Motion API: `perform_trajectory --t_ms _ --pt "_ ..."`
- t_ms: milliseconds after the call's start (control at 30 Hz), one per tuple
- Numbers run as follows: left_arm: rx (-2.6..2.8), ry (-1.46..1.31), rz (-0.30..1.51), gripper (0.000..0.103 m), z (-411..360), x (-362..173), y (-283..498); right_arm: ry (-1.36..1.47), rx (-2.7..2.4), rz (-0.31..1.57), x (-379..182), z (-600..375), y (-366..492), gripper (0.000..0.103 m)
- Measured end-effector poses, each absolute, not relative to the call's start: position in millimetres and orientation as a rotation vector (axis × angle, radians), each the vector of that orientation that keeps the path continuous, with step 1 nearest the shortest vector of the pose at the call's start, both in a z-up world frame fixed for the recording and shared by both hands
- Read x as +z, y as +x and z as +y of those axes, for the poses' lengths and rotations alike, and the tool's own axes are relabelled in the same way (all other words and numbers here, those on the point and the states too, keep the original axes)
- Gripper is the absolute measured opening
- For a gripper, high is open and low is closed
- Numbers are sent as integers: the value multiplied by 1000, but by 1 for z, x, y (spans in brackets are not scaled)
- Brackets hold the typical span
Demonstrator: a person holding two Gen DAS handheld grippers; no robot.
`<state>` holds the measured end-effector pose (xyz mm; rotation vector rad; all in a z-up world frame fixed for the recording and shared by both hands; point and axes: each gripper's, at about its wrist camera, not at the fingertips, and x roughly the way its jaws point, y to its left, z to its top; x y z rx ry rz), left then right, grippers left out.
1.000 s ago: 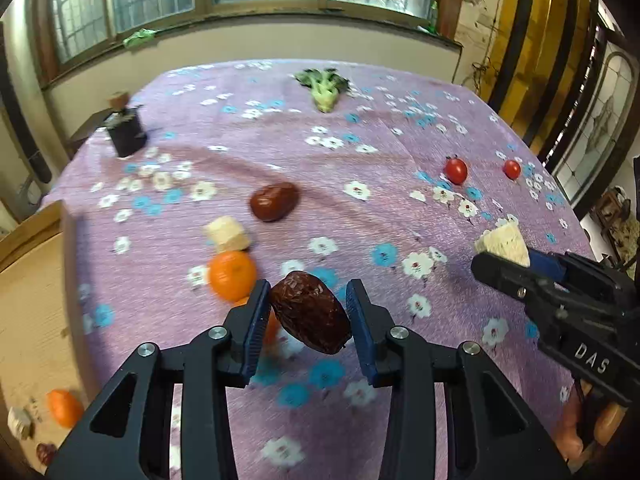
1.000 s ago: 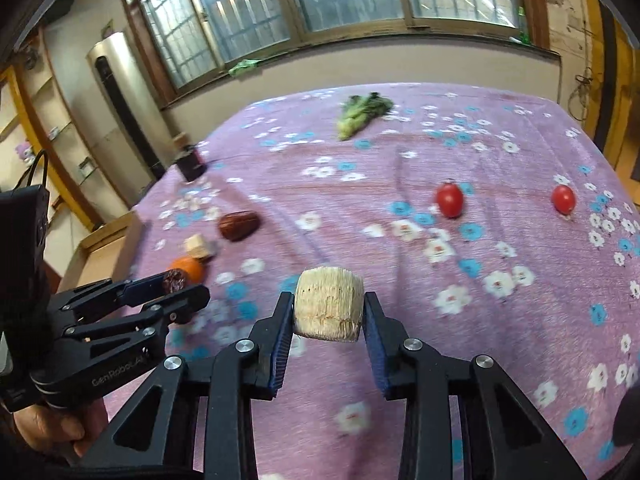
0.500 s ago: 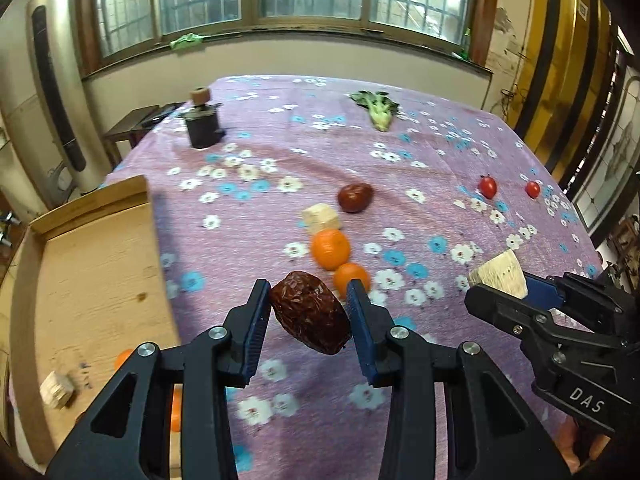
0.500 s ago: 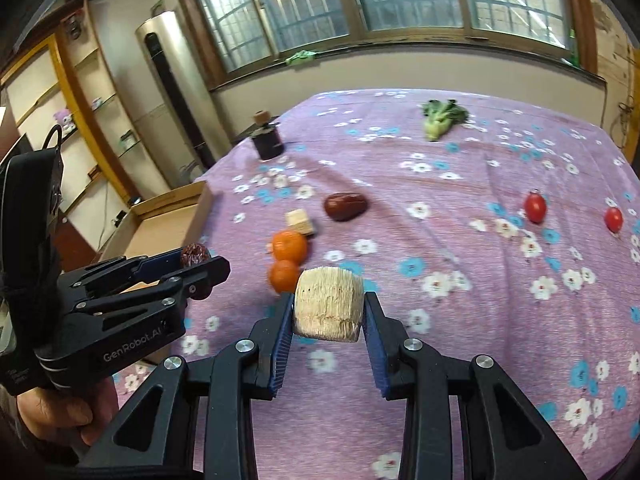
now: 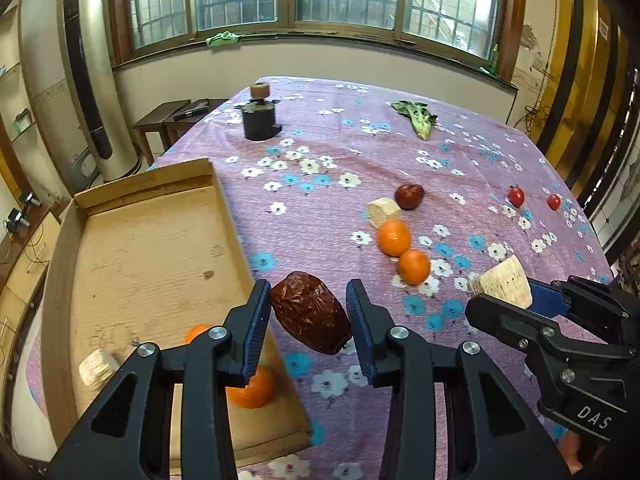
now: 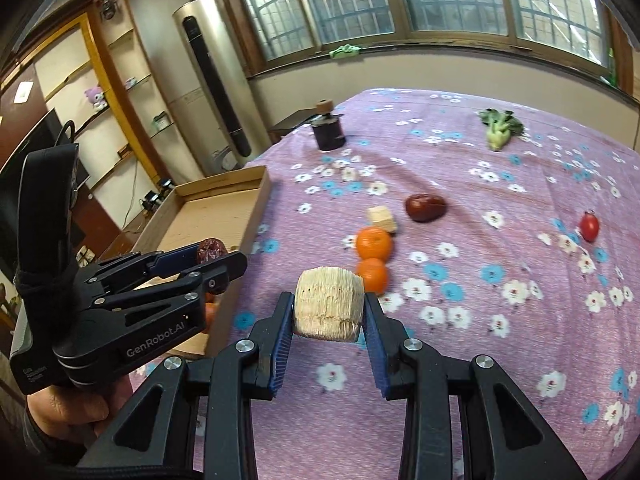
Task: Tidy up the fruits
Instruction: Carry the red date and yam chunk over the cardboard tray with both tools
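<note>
1. Left tool (image 5: 308, 312): clamped on a wrinkled red date (image 5: 310, 312), long axis slanting from upper left to lower right, held above the table (image 5: 320, 160) beside the box rim.
2. Right tool (image 6: 328, 312): clamped on a pale ridged cylinder piece (image 6: 329, 304), flat ends against the pads.
3. Cardboard box (image 5: 152, 248): holds one pale piece (image 5: 96, 368) and two oranges (image 5: 250, 392).

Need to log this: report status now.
Left gripper shut on wrinkled date. Right gripper shut on pale cake. Cardboard tray ahead, path unobstructed.
</note>
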<state>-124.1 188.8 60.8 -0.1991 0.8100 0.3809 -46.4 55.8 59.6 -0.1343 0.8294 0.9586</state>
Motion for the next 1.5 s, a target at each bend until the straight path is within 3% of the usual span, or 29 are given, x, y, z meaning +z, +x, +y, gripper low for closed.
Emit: perform_trajectory --t_ms 200,333,500,633,1233,1500 --pt "407 -211 804 36 202 61 -134 -154 990 825 62 74 -56 34" --pt "419 -223 807 28 211 59 -140 -164 1010 824 63 85 -60 34" --pt "434 -232 806 28 221 57 -146 -178 1035 823 63 98 -66 34" --pt "434 -245 812 16 229 54 -148 -191 1053 825 62 109 -70 34" --pt "473 -315 830 16 281 49 -177 -118 968 857 50 71 -41 34" --pt "343 -212 956 18 261 33 -149 -99 990 871 44 70 -43 34"
